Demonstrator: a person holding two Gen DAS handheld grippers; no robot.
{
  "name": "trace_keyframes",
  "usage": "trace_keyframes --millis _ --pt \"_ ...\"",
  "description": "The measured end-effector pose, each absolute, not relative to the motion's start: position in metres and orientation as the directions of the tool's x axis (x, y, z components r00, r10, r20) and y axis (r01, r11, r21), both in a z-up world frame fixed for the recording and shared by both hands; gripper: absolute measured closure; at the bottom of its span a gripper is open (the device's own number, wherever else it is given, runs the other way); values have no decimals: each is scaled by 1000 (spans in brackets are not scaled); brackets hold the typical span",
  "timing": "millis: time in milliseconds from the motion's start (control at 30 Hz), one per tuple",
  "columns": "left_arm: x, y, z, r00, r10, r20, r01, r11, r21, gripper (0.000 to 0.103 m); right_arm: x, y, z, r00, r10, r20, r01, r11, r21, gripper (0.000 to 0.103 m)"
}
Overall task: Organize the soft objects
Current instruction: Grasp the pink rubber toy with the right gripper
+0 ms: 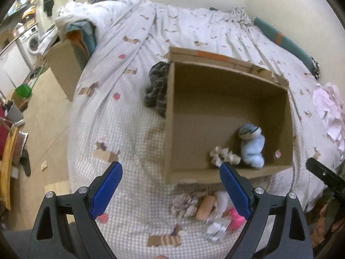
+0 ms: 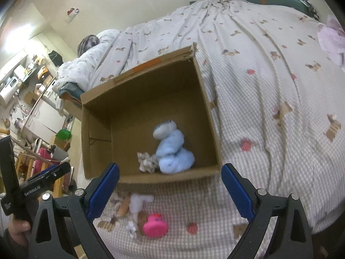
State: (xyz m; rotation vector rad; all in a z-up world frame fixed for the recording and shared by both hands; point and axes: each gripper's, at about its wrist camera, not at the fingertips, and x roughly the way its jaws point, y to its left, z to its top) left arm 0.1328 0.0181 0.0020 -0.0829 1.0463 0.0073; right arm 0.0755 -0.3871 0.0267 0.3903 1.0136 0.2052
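Note:
An open cardboard box [image 1: 170,112] [image 2: 97,101] stands on the bed. Inside it lie a light blue plush [image 1: 253,149] [image 2: 172,153] and a beige scrunchie [image 1: 222,156] [image 2: 147,161]. In front of the box lie a beige scrunchie [image 1: 185,204], a tan soft piece [image 1: 206,207] [image 2: 124,206], a white soft piece [image 1: 221,200] [image 2: 140,201] and a pink plush [image 1: 236,218] [image 2: 155,225]. My left gripper [image 1: 170,187] is open and empty above the bedspread, near these. My right gripper [image 2: 170,192] is open and empty above the same pile.
A dark knitted item [image 1: 157,86] lies against the box's left side. A pink cloth [image 1: 330,108] [image 2: 332,38] lies on the bed at the right. A second cardboard box [image 1: 64,64] stands by the bed's left edge. A cluttered room lies beyond the bed's left edge.

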Motion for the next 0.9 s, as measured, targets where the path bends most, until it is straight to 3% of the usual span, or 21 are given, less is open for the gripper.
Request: trace_keyframes --millis 233,767,900 --pt "108 37 -2 477 -14 -879 -116 990 -79 12 53 -385 21 495 360 -791 53 896 441 2" --pt "67 25 -42 351 -14 -936 -120 991 -60 12 25 -347 -24 322 435 -841 55 878 475 2" --pt "73 40 -49 309 -53 -950 -171 979 -111 12 26 -349 -50 246 482 -841 124 845 521 2"
